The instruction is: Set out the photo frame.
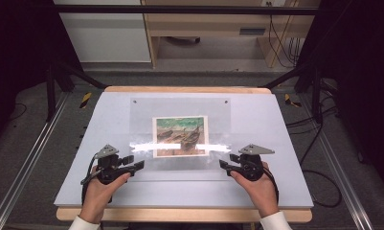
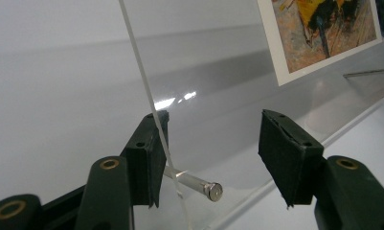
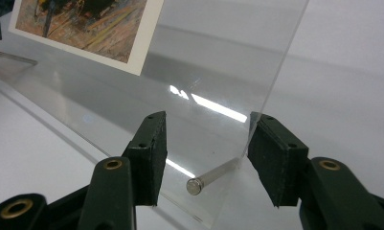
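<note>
Bright, even overhead light washes the table [image 1: 276,120]; the room around it falls dark. Two white glare streaks cross the clear sheet [image 1: 180,103] just below the print [image 1: 180,135]. In both gripper views the print blurs, and soft highlights sit on the sheet.

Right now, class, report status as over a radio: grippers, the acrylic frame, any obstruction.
Left gripper open, astride a corner pin. Right gripper open, astride the other pin. Clear acrylic frame flat on the table, boat picture inside. Nothing in the way.
</note>
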Demonstrator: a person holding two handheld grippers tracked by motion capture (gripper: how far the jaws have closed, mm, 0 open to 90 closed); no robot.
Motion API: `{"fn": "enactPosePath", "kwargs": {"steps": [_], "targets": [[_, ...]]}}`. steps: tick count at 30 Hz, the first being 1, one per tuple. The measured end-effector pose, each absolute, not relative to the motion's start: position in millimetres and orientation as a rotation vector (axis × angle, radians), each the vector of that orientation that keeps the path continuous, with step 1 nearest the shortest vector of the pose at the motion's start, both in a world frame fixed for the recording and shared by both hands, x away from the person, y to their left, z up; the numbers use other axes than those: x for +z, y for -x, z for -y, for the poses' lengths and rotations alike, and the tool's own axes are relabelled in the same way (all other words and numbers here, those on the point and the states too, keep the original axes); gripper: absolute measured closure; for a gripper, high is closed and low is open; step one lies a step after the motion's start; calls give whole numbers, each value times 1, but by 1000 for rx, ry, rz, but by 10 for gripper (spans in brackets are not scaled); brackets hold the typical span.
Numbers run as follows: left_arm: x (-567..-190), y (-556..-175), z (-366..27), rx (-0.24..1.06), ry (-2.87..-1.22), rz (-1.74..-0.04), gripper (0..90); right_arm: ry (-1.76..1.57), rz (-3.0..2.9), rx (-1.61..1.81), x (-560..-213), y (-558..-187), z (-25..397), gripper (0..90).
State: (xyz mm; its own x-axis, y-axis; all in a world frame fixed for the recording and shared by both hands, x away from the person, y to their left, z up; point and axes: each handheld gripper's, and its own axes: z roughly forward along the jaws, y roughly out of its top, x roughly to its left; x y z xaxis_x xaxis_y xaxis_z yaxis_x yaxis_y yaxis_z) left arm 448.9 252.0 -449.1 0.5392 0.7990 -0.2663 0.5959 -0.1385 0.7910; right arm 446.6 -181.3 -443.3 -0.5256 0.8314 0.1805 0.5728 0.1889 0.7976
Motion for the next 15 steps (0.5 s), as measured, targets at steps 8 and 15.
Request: {"fn": "enactPosePath", "kwargs": {"steps": [8,15], "targets": [[-449,-446,-253,278,-1848,-1144,447,-1324,-2182,1251,-444,-444,183,518],[-450,-443,-253,278,-1845,-1143,462,-1327,-2183,1247,-444,-442,184,536]]}}
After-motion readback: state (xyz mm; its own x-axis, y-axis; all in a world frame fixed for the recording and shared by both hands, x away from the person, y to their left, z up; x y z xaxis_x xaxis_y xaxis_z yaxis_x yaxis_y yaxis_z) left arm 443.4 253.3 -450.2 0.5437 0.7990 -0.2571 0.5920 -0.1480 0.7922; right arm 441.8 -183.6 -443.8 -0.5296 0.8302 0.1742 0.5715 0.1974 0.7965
